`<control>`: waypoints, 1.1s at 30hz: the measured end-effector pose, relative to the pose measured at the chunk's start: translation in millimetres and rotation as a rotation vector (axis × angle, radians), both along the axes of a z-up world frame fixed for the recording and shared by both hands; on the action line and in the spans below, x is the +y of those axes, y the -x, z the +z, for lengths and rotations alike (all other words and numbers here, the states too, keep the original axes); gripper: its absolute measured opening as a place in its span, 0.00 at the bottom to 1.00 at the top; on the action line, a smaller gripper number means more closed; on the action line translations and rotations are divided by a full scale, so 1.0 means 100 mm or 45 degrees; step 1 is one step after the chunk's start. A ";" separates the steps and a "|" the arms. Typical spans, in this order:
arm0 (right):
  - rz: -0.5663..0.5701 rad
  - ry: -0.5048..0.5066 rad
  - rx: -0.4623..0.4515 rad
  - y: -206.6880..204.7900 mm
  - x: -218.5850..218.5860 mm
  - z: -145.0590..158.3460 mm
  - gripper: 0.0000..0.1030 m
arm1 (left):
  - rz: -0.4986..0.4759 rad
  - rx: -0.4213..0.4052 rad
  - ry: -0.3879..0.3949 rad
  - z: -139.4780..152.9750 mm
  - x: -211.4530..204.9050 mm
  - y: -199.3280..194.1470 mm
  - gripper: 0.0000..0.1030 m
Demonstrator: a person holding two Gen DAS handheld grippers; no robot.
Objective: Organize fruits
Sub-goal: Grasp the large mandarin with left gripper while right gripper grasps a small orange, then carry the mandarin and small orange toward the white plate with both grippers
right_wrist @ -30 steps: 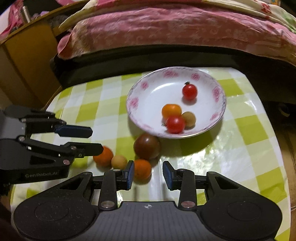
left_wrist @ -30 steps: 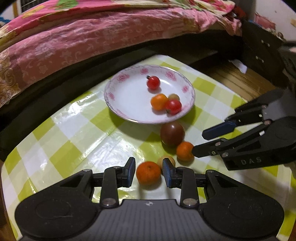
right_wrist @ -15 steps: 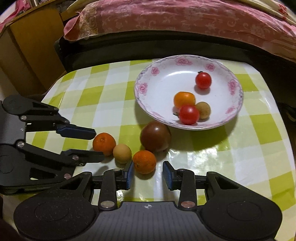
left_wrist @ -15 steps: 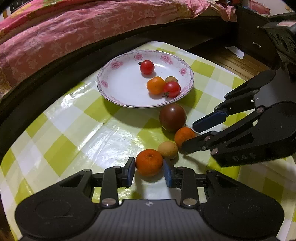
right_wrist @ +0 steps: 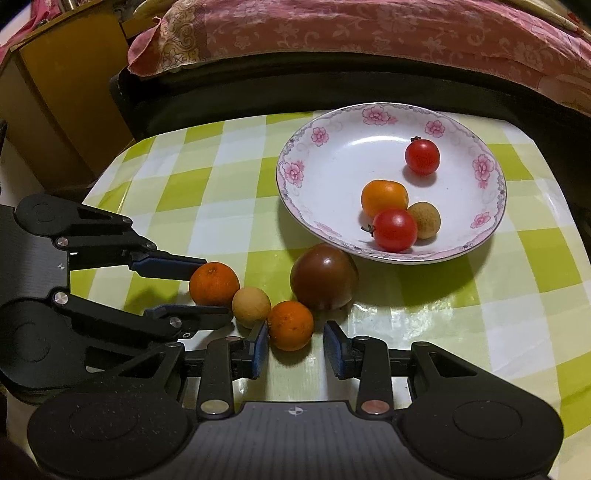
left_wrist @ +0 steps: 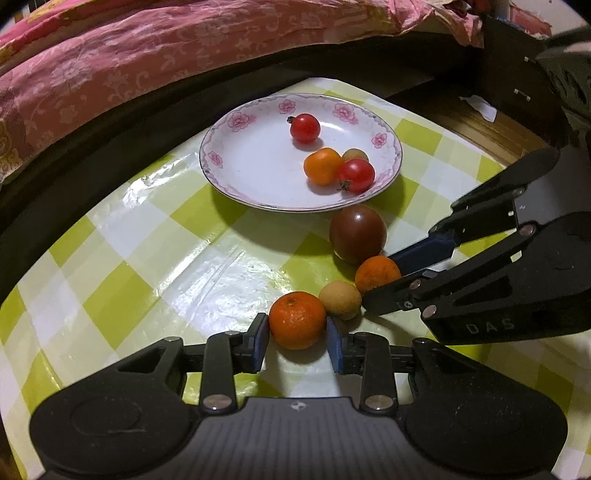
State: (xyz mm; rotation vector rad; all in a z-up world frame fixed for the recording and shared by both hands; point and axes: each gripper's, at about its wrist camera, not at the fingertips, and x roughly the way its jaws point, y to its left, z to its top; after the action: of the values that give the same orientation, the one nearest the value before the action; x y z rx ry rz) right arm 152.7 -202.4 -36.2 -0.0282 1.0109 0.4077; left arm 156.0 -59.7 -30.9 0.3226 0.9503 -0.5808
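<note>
A row of loose fruit lies on the checked tablecloth in front of the flowered plate (left_wrist: 221, 173) (right_wrist: 291, 192). My left gripper (left_wrist: 296, 326) (right_wrist: 218, 291) is shut on the left tangerine (left_wrist: 297, 319) (right_wrist: 214, 283), which rests on the cloth with both pads touching its sides. My right gripper (right_wrist: 295, 330) (left_wrist: 378, 280) is closing around the right tangerine (right_wrist: 290, 325) (left_wrist: 376, 273); its left pad touches the fruit and the right pad stands a little off. A longan (right_wrist: 251, 307) lies between the two tangerines and a dark tomato (right_wrist: 323, 277) behind them.
The plate holds two cherry tomatoes (right_wrist: 422, 157) (right_wrist: 394, 229), an orange fruit (right_wrist: 384, 197) and a longan (right_wrist: 424, 219). A bed with a pink cover (right_wrist: 369, 33) runs along the table's far side. A yellow cabinet (right_wrist: 55, 92) stands far left.
Both grippers have come forward and down until each straddles its tangerine. The right jaws have narrowed slightly. No fruit has moved.
</note>
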 end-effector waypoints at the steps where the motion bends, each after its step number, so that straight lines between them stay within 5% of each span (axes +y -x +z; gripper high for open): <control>1: 0.002 0.000 0.001 0.00 0.00 0.00 0.27 | -0.002 0.001 0.004 0.00 0.00 0.00 0.39; 33: 0.007 0.119 0.005 0.02 0.05 0.05 0.20 | -0.025 -0.038 -0.078 -0.05 -0.03 0.07 0.39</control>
State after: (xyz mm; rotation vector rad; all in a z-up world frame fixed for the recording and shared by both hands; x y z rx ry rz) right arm 151.1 -197.8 -31.5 -0.1142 1.0332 0.3658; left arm 149.0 -62.5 -36.0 0.3949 0.9379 -0.5644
